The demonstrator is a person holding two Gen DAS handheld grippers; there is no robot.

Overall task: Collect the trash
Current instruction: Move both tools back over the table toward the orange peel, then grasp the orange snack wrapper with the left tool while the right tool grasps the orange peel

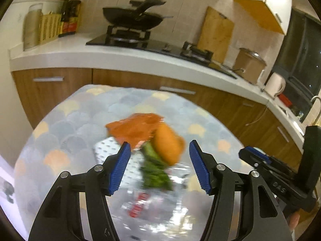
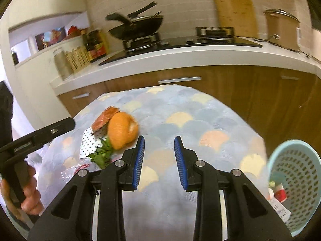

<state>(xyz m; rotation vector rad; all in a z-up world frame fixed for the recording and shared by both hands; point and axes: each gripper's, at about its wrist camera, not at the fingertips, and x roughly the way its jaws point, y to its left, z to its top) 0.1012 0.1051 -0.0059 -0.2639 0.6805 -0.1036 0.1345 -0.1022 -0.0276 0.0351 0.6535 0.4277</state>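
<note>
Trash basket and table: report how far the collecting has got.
Done: the light blue basket already holds a few scraps. In hand: nothing; the left gripper and right gripper are both open and empty. Left: the orange wrapper, orange peel, greens, dotted paper and clear plastic wrapper lie on the table.

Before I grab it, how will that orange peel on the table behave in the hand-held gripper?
The orange peel looks like a hollow curved shell, so probably light and apt to squash or crack. Its rounded back may rock or slide on the tablecloth. It leans against the greens, which might shift too.
</note>
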